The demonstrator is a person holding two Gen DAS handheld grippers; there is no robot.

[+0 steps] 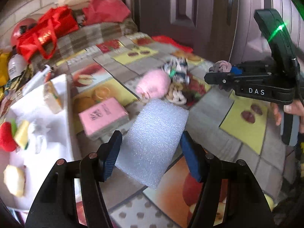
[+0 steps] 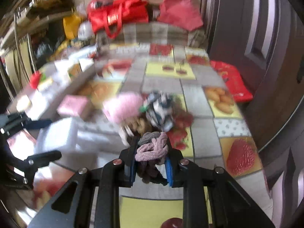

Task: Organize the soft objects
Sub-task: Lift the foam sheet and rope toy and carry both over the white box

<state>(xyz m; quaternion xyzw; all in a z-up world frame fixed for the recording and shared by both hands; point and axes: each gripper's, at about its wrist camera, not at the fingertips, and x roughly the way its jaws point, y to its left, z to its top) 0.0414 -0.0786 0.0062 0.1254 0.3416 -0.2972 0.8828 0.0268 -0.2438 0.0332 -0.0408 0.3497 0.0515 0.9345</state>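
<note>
1. Right claw [image 2: 151, 153] is clamped tight on a knotted bundle of mauve, grey & brown stretchy knit bands [image 2: 152, 148], held clear of the worktop [image 2: 201, 129]; from the left wrist view the same bundle pokes out past the fingertips.
2. Left claw [image 1: 150, 153] is part-way closed w/ a white foam sheet, rectangular & bubbly [image 1: 153, 138], between its blue pads. Left pad looks to touch the sheet's edge; right pad shows a sliver of gap, so can't call it a firm grip.
3. Just beyond the foam: fluffy pink pom-pom-like ball [image 1: 153, 84], a black-and-white patterned fabric wad [image 1: 177, 69] & a tan lacy piece, all heaped touching each other.
4. Left of foam: pink box [image 1: 103, 117]; further left a white tray [image 1: 55, 114] w/ a red plush strawberry [image 1: 6, 135] & yellow sponge — prob the drop-off spot.
5. Risks:
   - foam is light & slick, could pivot or slip out if only one pad bites
   - loose band loops could snag or trail off in transit
   - both claws heading to the tray together could bump.
</note>
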